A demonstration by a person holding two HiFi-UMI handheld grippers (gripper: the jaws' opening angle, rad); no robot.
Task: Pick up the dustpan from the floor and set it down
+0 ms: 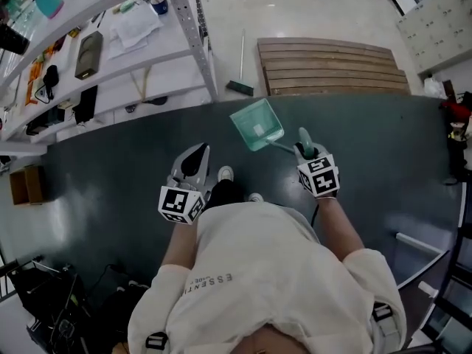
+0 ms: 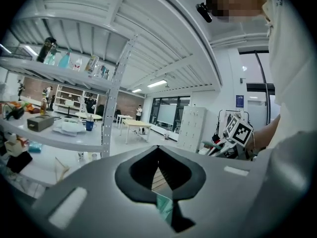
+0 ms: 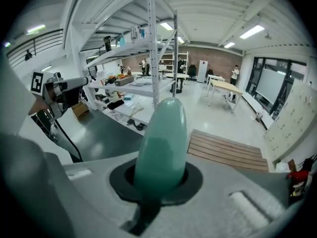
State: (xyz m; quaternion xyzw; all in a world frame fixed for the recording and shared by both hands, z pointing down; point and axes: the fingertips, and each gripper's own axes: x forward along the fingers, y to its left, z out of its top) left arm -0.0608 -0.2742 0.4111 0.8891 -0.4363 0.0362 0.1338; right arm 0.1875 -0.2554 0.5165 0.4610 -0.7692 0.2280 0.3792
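A teal dustpan [image 1: 256, 125] hangs above the dark floor mat, its pan tilted away from me. My right gripper [image 1: 305, 149] is shut on its handle [image 1: 302, 136]. In the right gripper view the rounded teal handle [image 3: 161, 138] stands up out of the jaws of the right gripper [image 3: 157, 195]. My left gripper [image 1: 195, 161] is held to the left of the dustpan, shut and with nothing in it. In the left gripper view a sliver of the teal dustpan [image 2: 165, 208] shows through the slit of the left gripper [image 2: 166, 195].
A white shelving rack [image 1: 110, 43] with assorted items stands at the left. A wooden pallet [image 1: 332, 66] lies ahead, with a long-handled broom [image 1: 241, 68] beside it. The dark mat [image 1: 103, 175] covers the floor under my shoes [image 1: 226, 174].
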